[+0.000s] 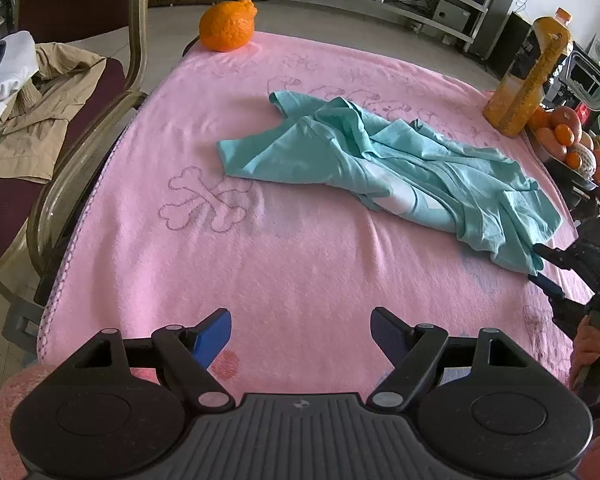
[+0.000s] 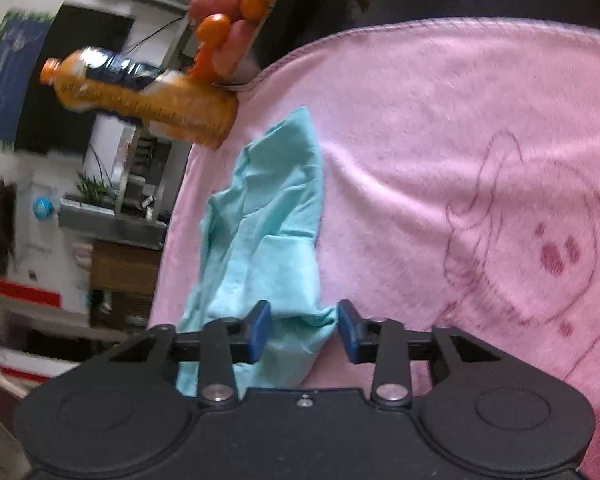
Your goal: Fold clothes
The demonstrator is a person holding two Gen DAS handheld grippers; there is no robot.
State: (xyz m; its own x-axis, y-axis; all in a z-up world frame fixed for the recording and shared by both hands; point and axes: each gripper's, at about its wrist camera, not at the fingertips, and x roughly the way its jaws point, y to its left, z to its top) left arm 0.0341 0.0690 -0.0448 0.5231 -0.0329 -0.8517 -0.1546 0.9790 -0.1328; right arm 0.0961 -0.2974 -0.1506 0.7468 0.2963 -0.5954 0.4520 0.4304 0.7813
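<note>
Pink blanket (image 1: 300,260) bears teal shirt (image 1: 380,160), juice bottle (image 1: 528,76).

Shirt (image 1: 384,164) is lying crumpled on the blanket (image 1: 260,264), toward its right half. A fruit (image 1: 229,26) is sitting at the far left corner, a bottle (image 1: 530,76) at the far right edge, with a fruit bowl (image 1: 572,148) just beyond. A chair (image 1: 60,128) bearing clothes (image 1: 24,100) is standing left. Right gripper (image 2: 304,330) is straddling the shirt's near corner; left gripper (image 1: 302,334) is hovering over the near blanket.

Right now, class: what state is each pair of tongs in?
Left tongs: open, holding nothing.
Right tongs: open around the teal shirt's edge, not gripping.
</note>
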